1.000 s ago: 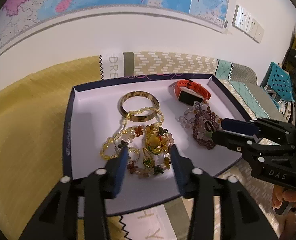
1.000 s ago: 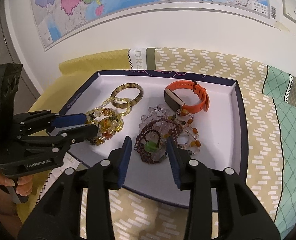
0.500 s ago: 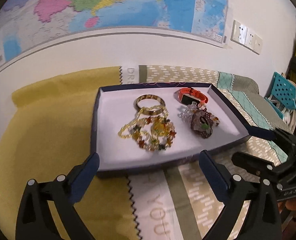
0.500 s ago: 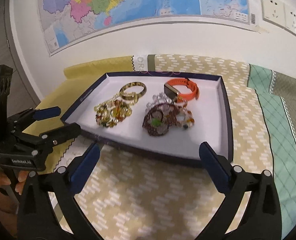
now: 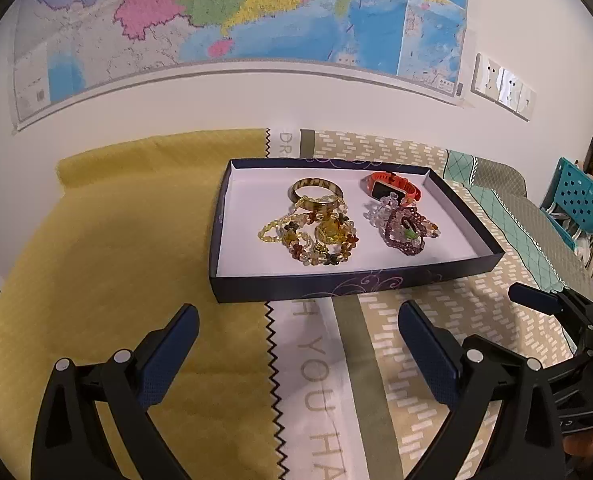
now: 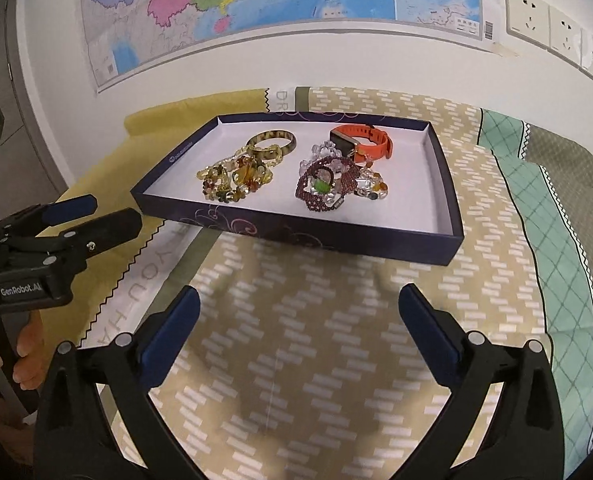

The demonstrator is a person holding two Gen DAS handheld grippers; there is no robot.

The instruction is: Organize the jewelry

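surface: patchwork cloth (image 6: 336, 344) covers what carries everything, yellow panel on its left side, tan brick-print in the middle, teal check at the right edge
tray: navy tray (image 5: 336, 284) with white floor sits toward the far wall edge, straddling the yellow/tan seam
left pile: tortoiseshell bangle (image 5: 316, 189) at the back, yellow-amber bead strands (image 5: 312, 236) heaped in front, touching it
right pile: orange smartwatch (image 5: 392, 186) at the far right corner of the tray, purple and clear bead bracelets (image 5: 406, 232) tangled just in front, touching the watch
surroundings: wall map (image 5: 224, 12) above, wall sockets (image 6: 552, 28) on the right, teal perforated bin (image 5: 576, 200) past the right edge
obstruction: nothing between either tool and the tray's near wall
left gripper (image 5: 298, 344): fingers spread wide, holding nothing, over the cloth near the tray's front wall, touching nothing
right gripper (image 6: 298, 324): fingers spread wide, empty, over tan cloth, apart from the tray
person: hand (image 6: 20, 356) on left tool's handle
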